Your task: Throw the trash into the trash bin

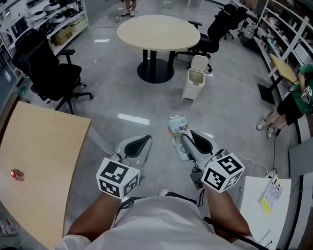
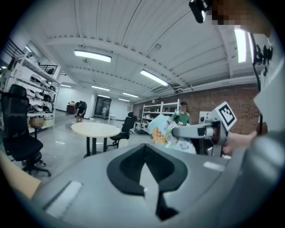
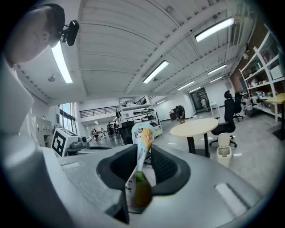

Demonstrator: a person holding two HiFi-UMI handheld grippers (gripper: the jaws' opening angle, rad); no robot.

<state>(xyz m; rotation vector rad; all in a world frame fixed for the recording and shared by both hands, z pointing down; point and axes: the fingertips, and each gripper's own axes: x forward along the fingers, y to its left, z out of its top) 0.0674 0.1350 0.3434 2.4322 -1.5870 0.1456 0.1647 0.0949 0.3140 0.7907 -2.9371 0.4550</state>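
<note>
- Right gripper (image 1: 190, 142): clenched on snack wrapper (image 1: 177, 129), pinching its lower part. Rest of wrapper stands up past jaw tips. Both well short of trash bin (image 1: 195, 80), on near side.
- Left gripper (image 1: 138, 144): just beside, same side of bin, jaws together, nothing between.
- Wrapper probably very light, thin, crinkly, a bit slippery (may cling or flutter on release). Flat pinch near edge seems enough.
- Bin: small, white, on floor, lid up. Inside not visible from here.
- Round table (image 1: 158, 32): just beyond bin.
</note>
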